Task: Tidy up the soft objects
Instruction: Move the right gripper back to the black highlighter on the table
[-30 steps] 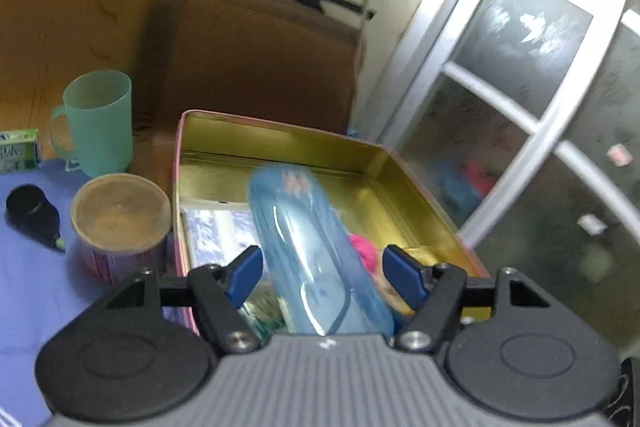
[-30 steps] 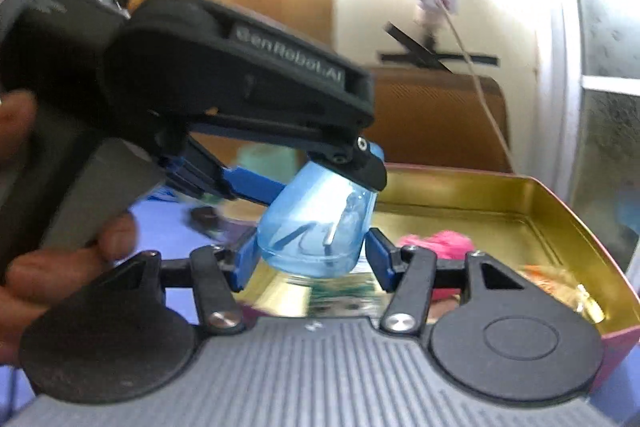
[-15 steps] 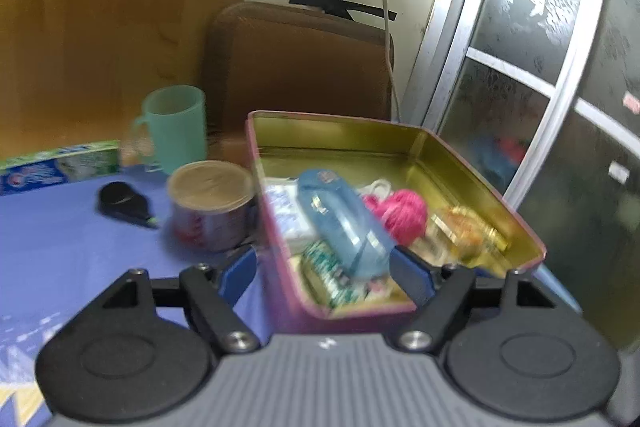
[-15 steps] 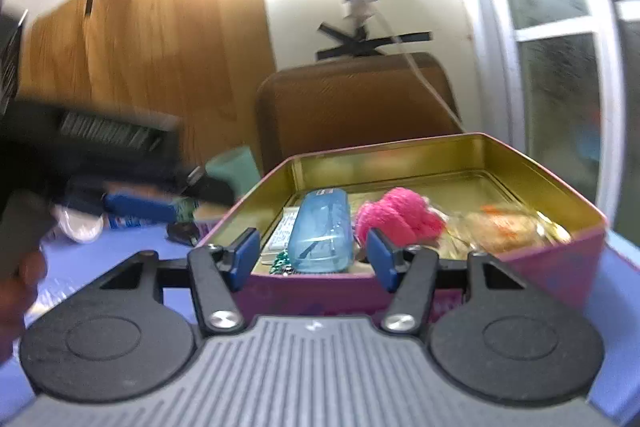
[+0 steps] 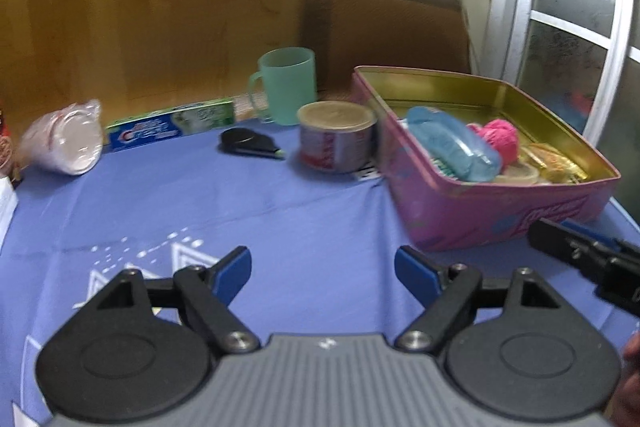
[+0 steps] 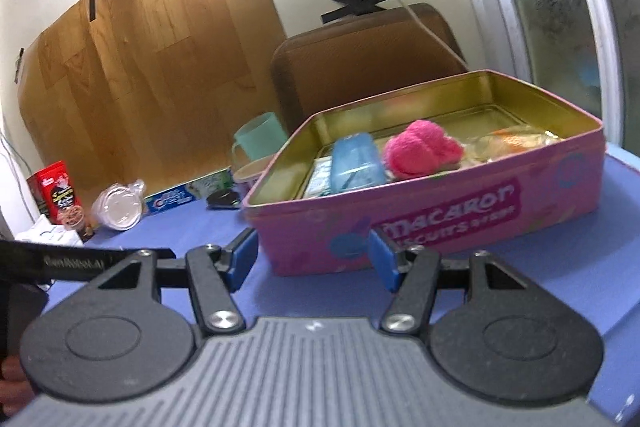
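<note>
Fingers (image 5: 236, 269) of the left gripper (image 5: 323, 273) are opening over bare blue surface (image 5: 280, 203), grasping nothing; the right gripper (image 6: 313, 259) is released before the pink tin (image 6: 440, 211). Inside lie a blue case (image 6: 354, 167) and pink yarn (image 6: 420, 147), other contents blurred; a can (image 5: 336, 137), mug (image 5: 286, 83) and toothpaste box (image 5: 168, 125) stand beside the tin

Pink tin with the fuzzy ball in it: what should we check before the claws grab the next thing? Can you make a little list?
1. Pink tin has no lid on it: ok.
2. Blue see-through case lies inside the tin: ok.
3. Pink fuzzy ball sits inside, beside the case: ok.
4. Left claw has nothing in it, jaws opening: ok.
5. Right claw has nothing in it, jaws apart: ok.
6. Which thing left on the blue cloth is soft: cannot tell. The bagged white lids may be next.
</note>
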### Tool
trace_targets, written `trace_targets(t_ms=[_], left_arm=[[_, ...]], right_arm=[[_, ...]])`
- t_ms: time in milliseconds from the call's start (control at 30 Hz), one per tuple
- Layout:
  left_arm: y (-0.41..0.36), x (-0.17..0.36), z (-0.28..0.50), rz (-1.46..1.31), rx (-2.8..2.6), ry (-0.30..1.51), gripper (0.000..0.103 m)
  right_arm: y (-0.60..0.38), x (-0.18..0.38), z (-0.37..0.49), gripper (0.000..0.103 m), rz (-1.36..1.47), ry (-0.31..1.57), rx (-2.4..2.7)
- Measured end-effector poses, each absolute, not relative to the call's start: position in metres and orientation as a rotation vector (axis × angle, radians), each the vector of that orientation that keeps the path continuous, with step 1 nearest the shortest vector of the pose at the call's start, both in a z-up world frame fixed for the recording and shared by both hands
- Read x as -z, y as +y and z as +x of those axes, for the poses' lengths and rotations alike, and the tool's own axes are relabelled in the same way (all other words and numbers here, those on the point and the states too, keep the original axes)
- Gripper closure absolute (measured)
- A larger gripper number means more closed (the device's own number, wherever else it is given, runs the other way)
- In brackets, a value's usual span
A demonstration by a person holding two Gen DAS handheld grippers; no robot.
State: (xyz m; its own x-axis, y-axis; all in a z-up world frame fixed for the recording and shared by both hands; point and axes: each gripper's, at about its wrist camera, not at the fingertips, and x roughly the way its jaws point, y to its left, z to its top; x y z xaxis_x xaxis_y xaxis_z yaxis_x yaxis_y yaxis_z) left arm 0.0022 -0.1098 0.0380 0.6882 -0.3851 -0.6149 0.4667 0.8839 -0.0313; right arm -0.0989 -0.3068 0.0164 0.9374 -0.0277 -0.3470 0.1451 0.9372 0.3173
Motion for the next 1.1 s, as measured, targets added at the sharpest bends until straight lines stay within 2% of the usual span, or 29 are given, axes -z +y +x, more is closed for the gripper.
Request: trace_targets(t_ms=[500,1100], left_arm=[[-0.078,-0.021,0.005,0.147,0.402,0.647,0.019],[-0.020,0.000,0.047,0.167,0.221,0.665,0.019]], right_arm=[[-0.272,-0.019,-0.094,0.039,0.305,0.389,0.014],[-0.236,-0.014,-0.065,0.039,0.227,0.476,-0.088]])
